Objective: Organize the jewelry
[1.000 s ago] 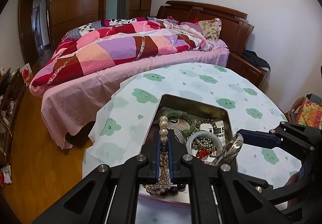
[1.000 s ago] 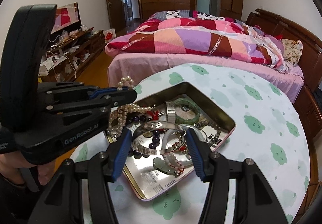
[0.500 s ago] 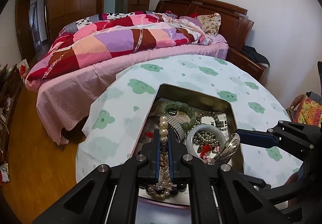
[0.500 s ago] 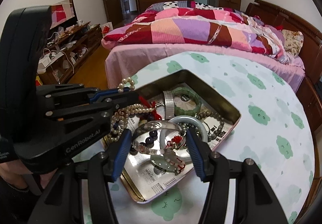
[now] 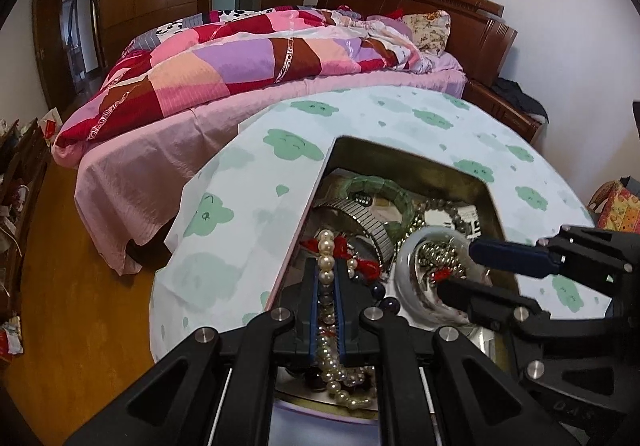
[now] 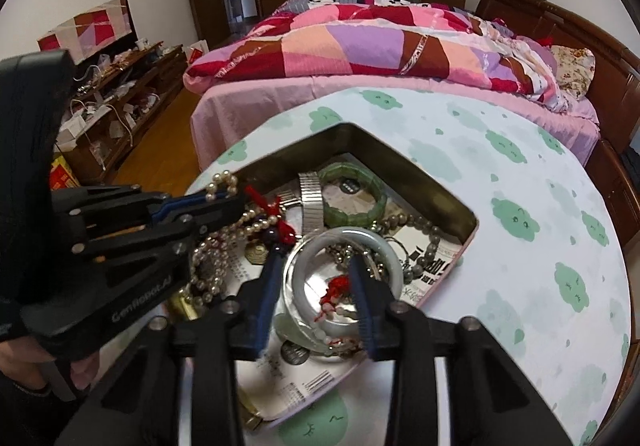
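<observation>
An open metal tin on the round table holds tangled jewelry. My left gripper is shut on a pearl necklace over the tin's near left side; the strand hangs down into the tin. My right gripper is open low in the tin, its fingers either side of a white jade bangle with a red tassel inside. A green bangle and a metal watch band lie further back.
The table wears a white cloth with green clouds. A bed with a patchwork quilt stands just beyond it. Cluttered wooden shelves line the left wall. A colourful bag sits at the right.
My right gripper has let go of the silver bangle, lowered into the tin and now straddles the white jade bangle. My left gripper has kept its hold on the pearls, slightly lower.
</observation>
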`<state>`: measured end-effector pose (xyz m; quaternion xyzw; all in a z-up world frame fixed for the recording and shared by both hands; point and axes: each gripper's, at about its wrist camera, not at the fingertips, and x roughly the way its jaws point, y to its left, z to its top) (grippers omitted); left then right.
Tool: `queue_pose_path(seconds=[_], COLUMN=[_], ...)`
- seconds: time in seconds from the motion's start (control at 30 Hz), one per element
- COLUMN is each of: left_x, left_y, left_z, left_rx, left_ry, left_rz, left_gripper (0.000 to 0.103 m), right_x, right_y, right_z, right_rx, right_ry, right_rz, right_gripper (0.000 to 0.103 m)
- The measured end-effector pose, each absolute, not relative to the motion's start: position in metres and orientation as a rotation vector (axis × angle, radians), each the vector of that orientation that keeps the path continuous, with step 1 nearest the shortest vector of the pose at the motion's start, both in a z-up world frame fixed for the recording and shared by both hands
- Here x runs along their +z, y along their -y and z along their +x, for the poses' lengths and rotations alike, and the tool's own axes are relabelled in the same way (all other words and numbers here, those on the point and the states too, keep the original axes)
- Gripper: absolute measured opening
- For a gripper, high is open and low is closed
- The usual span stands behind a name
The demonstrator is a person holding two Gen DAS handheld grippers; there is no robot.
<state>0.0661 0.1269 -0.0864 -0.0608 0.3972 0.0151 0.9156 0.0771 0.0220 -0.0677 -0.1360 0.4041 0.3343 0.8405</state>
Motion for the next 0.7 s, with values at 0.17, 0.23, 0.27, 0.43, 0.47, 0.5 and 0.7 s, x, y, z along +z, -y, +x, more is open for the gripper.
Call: queue_pose_path(seconds=[0.17, 0.23, 0.27, 0.43, 0.47, 0.5, 0.7], left_x=[-0.086, -0.084, -0.083, -0.076, -0.075, -0.074, -0.044], left_y=[-0.126, -0.125, -0.123, -0.119, -0.118, -0.118, -0.112], left_z=[0.066, 0.065, 0.064, 0.059, 0.058, 0.058, 0.042], left_rx=[0.043, 0.059, 0.06, 0.048, 0.041, 0.04, 0.138], left_ry=[-0.817, -0.818, -0.816, -0.801, -0.801, -0.801, -0.706], left_rz=[-0.116, -0.106, -0.101, -0.102, -0.107, -0.106, -0.051], left_gripper=[0.007, 0.009, 0.013, 0.036, 0.04, 0.041, 0.065], right_x=[-0.073, -0.071, -0.07, -0.062, -0.061, -0.06, -0.042], right_y=[-0.019, -0.017, -0.015, -0.008, -0.005, -0.004, 0.017], right_z=[0.079, 0.078, 0.078, 0.077, 0.077, 0.078, 0.067], right_rx=[0.708, 0.707, 0.71, 0.682, 0.674, 0.669, 0.608], right_ry=[-0.865, -0.857, -0.854, -0.826, -0.823, -0.823, -0.776], right_rz=[-0.275, -0.266, -0.26, -0.253, -0.252, -0.252, -0.252], right_gripper=[0.041, 0.05, 0.054, 0.065, 0.069, 0.071, 0.077])
